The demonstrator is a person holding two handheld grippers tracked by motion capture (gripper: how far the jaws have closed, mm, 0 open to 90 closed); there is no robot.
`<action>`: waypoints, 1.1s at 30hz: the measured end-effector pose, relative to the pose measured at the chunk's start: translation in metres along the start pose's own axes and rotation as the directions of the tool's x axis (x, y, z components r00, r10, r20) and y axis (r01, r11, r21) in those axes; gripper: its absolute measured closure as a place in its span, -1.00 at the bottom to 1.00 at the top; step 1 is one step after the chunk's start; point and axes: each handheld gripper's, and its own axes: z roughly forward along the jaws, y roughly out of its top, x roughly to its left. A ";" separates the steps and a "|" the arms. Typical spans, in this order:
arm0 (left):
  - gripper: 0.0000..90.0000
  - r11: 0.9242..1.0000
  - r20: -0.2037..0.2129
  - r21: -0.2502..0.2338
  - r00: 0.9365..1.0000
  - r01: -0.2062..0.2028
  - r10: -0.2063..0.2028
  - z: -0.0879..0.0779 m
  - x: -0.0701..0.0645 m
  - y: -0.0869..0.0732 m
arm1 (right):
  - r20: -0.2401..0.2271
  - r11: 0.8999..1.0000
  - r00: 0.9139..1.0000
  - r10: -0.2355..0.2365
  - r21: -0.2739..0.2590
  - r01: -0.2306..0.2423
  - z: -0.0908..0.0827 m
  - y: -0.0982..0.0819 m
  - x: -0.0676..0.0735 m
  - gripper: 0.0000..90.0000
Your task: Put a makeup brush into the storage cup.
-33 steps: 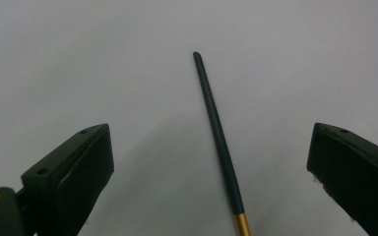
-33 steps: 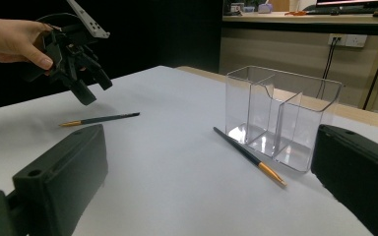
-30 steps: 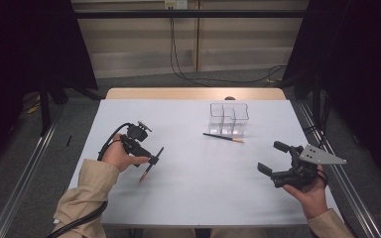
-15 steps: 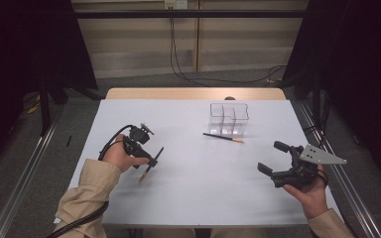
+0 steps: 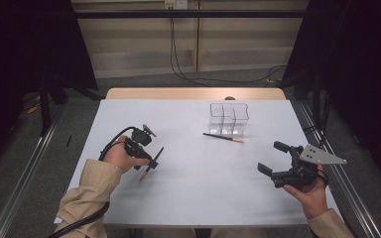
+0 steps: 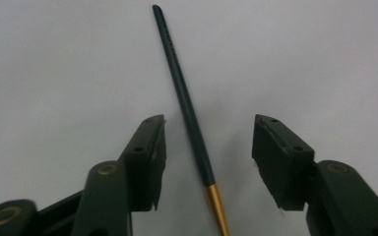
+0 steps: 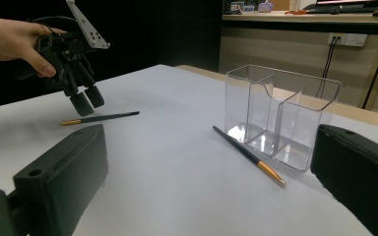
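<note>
A dark pencil with a gold end [image 6: 192, 113] lies flat on the white table [image 5: 203, 198]. My left gripper [image 6: 209, 120] points down over it, and the pencil lies between the jaws. The jaws have just been closing, but a gap remains on each side and the pads [image 6: 155, 147] do not touch the pencil. In the high view the left gripper [image 5: 146, 159] sits at the table's left over that pencil [image 5: 152, 162]. My right gripper [image 5: 272, 157] is held at the right, open and with nothing between its jaws. The right gripper view shows the left gripper [image 7: 87, 101] above the pencil [image 7: 101, 118].
A clear plastic organizer [image 5: 228, 118] with compartments stands at the back right of centre. A second dark pencil [image 5: 223, 137] lies just in front of it, also seen in the right gripper view [image 7: 246, 155] beside the organizer [image 7: 280, 113].
</note>
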 end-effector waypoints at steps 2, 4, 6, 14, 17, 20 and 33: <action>0.17 1.000 0.011 0.015 1.000 0.003 -0.003 0.002 -0.001 0.000 | 0.000 1.000 1.000 0.000 0.001 0.000 0.000 0.000 0.000 -0.99; 0.24 1.000 0.015 0.028 1.000 0.003 -0.004 0.003 -0.002 -0.001 | 0.001 1.000 1.000 0.000 0.001 0.000 0.000 0.000 0.000 -0.99; 0.26 0.999 0.019 0.041 1.000 0.003 -0.004 0.004 -0.003 -0.001 | 0.001 1.000 1.000 0.000 0.001 0.000 0.000 0.000 0.000 -0.99; 0.44 0.996 0.012 0.088 1.000 -0.003 0.002 0.008 -0.005 -0.001 | -0.001 1.000 1.000 0.000 0.006 0.000 0.000 0.000 0.000 -0.99; 0.49 0.995 0.009 0.099 1.000 -0.005 0.005 0.009 -0.005 -0.002 | -0.001 1.000 1.000 -0.001 0.008 0.001 0.000 0.000 0.000 -0.99; 0.50 0.993 -0.007 0.121 1.000 -0.014 0.015 0.010 -0.006 -0.003 | -0.003 1.000 1.000 -0.001 0.008 0.001 0.000 0.000 0.000 -0.99; 0.84 0.986 -0.057 0.161 0.997 -0.049 0.059 0.014 -0.009 -0.002 | 0.001 1.000 1.000 -0.009 0.011 0.009 0.000 0.000 0.001 -0.99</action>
